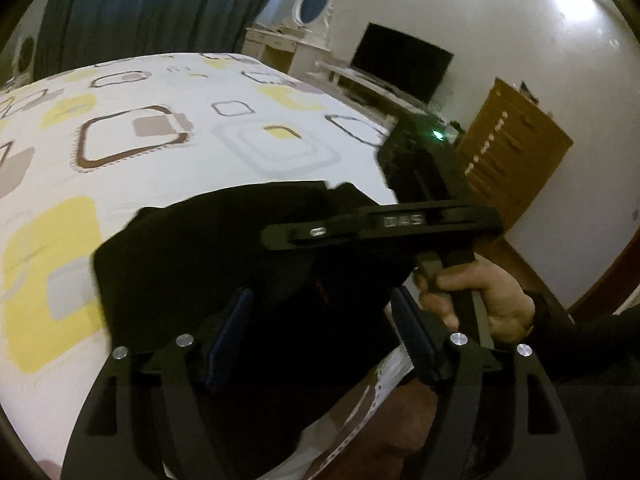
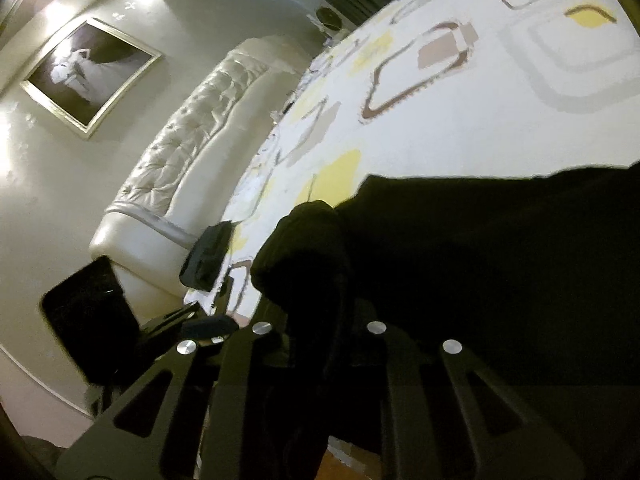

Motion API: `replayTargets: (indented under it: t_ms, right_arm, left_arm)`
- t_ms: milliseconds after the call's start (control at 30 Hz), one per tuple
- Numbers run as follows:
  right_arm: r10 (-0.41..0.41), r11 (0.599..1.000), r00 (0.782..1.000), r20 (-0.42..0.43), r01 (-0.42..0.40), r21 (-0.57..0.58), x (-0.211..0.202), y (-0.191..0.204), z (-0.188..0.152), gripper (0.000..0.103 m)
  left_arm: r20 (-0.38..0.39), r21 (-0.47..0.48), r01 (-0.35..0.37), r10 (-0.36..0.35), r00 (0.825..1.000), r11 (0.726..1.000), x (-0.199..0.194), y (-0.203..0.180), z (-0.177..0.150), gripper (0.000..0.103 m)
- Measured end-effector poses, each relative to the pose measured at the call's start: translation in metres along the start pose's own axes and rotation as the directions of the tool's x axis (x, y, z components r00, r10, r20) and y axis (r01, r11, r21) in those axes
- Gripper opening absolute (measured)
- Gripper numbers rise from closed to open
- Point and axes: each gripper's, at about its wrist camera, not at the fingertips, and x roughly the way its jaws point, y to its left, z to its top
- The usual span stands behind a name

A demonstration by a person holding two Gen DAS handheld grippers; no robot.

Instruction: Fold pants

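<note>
The black pants (image 1: 224, 264) lie on the near edge of the bed (image 1: 168, 136), which has a white sheet with yellow and brown squares. My left gripper (image 1: 320, 332) has its fingers (image 1: 230, 328) spread wide, with black fabric lying between them, not pinched. The right gripper's body (image 1: 400, 224), held in a hand (image 1: 480, 300), crosses the left wrist view at right. In the right wrist view the pants (image 2: 500, 248) spread to the right, and my right gripper (image 2: 316, 280) is closed on a bunched fold of them; its tips are hidden by the cloth.
A padded white headboard (image 2: 192, 136) and a framed picture (image 2: 88, 76) stand at the bed's far end. A TV (image 1: 400, 68), a white dresser with mirror (image 1: 296, 40) and a wooden cabinet (image 1: 516, 148) line the wall. Dark curtains (image 1: 152, 8) hang behind the bed.
</note>
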Motion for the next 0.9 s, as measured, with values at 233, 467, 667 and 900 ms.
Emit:
replayTargets:
  t_ms: [233, 467, 667, 900]
  right_arm:
    - [0.027, 0.997, 0.998, 0.065, -0.022, -0.078, -0.04, 0.027, 0.024, 0.012]
    - [-0.025, 0.996, 0.991, 0.134, 0.036, -0.079, -0.094, 0.014, 0.044, 0.011]
    - [-0.111, 0.994, 0.979, 0.17, 0.113, 0.0, -0.135, -0.029, 0.044, 0.009]
    - [-0.219, 0.973, 0.966, 0.134, 0.208, 0.095, -0.145, -0.09, 0.035, 0.009]
  left_arm:
    - [0.046, -0.194, -0.048, 0.058, 0.997, 0.98, -0.025, 0.054, -0.01, 0.076]
    - [0.036, -0.194, -0.057, 0.065, 0.997, 0.979, -0.013, 0.056, -0.007, 0.076]
    - [0.008, -0.137, -0.037, 0.038, 0.999, 0.99, 0.011, 0.038, 0.0, 0.076]
    - [-0.028, -0.102, -0.026, 0.023, 0.999, 0.994, 0.042, 0.025, 0.007, 0.076]
